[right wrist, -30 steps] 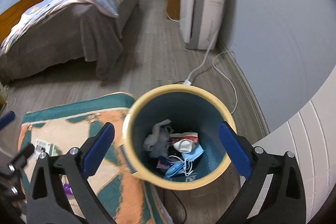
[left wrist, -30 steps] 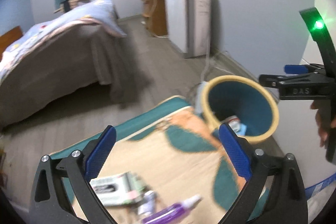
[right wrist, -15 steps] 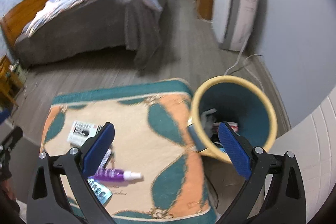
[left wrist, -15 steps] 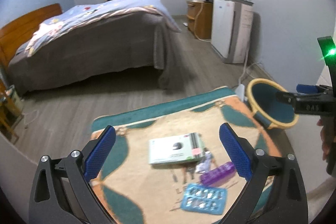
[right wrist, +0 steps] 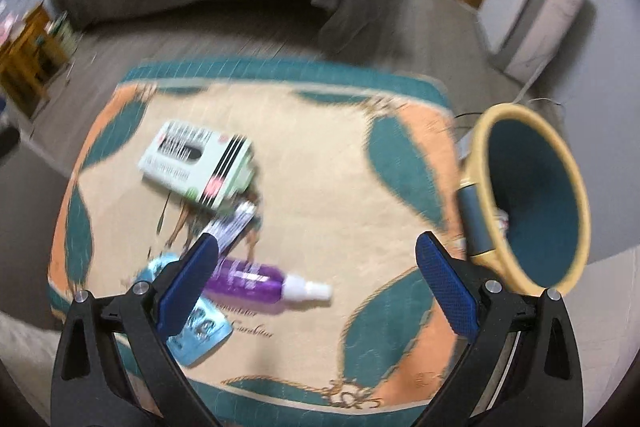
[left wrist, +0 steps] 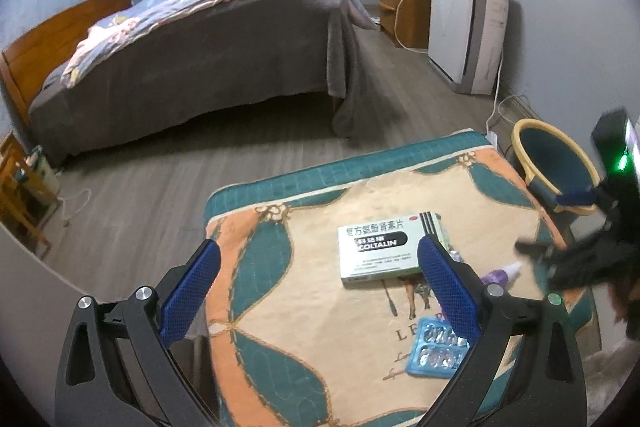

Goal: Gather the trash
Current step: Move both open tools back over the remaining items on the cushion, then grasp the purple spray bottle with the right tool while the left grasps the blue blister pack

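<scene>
A pale green medicine box lies flat on a patterned teal and orange cloth. Beside it are a purple spray bottle, a blue blister pack and a small silvery sachet. A yellow-rimmed teal bin stands off the cloth's right edge. My left gripper is open above the cloth, left of the box. My right gripper is open over the bottle's nozzle end, holding nothing.
A bed with a grey cover fills the back left. A white appliance and a wooden cabinet stand along the right wall, with cables trailing towards the bin. Wooden furniture sits at the far left.
Both grippers swung left, away from the bin and over the cloth. The right one, earlier directly above the bin, now hangs over the bottle and box. Both stayed open.
</scene>
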Tool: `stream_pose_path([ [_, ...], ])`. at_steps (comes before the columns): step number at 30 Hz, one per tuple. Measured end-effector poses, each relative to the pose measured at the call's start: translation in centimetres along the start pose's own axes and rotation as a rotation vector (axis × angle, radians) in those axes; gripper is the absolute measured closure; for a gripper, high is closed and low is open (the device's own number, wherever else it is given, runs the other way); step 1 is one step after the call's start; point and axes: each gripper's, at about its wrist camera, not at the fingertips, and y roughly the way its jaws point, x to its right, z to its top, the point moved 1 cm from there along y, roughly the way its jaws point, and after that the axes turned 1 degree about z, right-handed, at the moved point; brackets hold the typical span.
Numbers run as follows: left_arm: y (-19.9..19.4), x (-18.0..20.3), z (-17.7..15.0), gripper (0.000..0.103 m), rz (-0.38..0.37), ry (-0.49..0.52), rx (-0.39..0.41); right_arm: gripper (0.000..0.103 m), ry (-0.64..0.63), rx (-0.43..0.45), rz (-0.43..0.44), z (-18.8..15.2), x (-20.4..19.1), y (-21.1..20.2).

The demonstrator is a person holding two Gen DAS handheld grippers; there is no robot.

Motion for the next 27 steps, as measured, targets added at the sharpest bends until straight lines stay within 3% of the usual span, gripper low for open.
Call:
stream_pose_path([
  [9, 1.3, -0.5, 0.2, 0.005, -0.034, -0.023, -0.036, 0.006, -0.207, -0.143, 0.003, -1.9, -3.9, 5.0],
  [14, 2.3, -0.8, 0.1, 0.005, -0.037, -0.029, -0.065, 0.009, -0.27, -0.16, 0.0, -2.1, -5.3, 6.7],
  [18, 3.0, -1.0, 0.0, 0.005, -0.041, -0.04, -0.091, 0.026, -0.275, -0.15, 0.047, -1.9, -6.2, 7.2],
  [22, 3.5, -1.1, -0.1, 0.005, -0.046, -0.046, -0.11, 0.058, -0.301, -0.175, 0.054, -2.1, -6.9, 7.8],
  [27, 4.1, -0.5, -0.6, 0.005, -0.03, -0.003, -0.123, 0.068, -0.255, -0.166, 0.064, -2.3, -6.0, 6.9],
])
